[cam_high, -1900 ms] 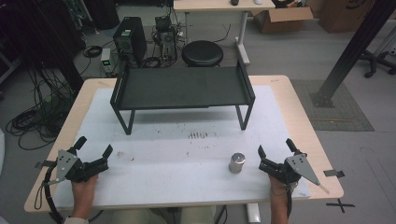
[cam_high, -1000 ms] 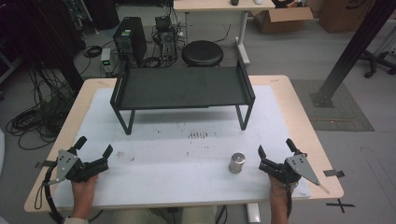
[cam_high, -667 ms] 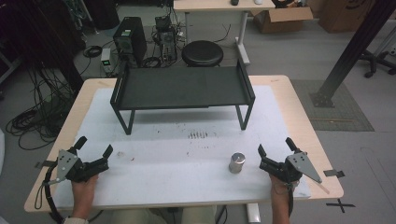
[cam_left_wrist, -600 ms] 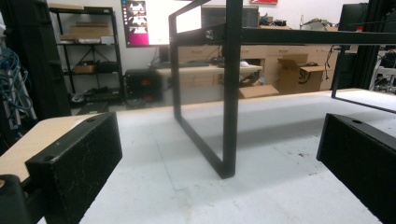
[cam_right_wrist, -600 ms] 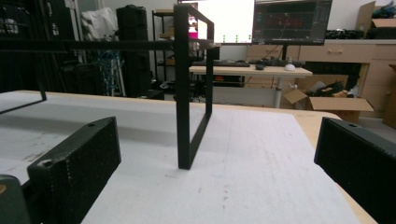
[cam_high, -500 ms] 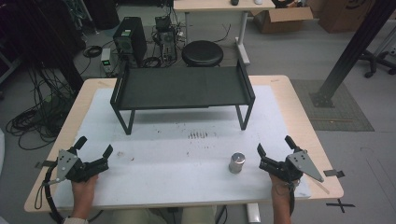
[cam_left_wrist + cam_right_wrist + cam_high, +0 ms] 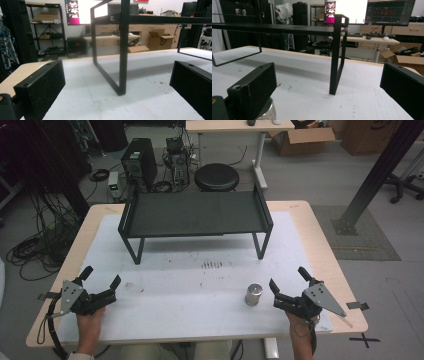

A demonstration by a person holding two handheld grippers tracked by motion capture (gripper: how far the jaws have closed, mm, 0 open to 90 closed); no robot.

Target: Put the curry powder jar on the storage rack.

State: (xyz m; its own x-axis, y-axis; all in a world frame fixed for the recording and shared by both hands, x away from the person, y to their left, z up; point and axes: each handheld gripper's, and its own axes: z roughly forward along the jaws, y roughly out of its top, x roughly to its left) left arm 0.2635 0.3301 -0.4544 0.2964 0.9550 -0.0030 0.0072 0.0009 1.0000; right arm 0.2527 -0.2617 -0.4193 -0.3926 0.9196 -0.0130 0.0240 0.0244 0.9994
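High view: table (image 7: 200, 317), black rack (image 7: 195, 215) at the back, metal weight (image 7: 253, 294) near the front, a gripper at each front corner.
Left gripper (image 7: 99, 283) jaws spread, nothing between; right gripper (image 7: 287, 281) jaws spread, just right of the weight, apart from it. Forearms cut off at the bottom edge. Left gripper view: both jaws wide apart, rack leg (image 7: 122, 50) ahead; rack top cut off above. Right gripper view: jaws wide, weight (image 7: 267, 113) half hidden behind the left jaw, cut by the bottom edge; contact unclear.
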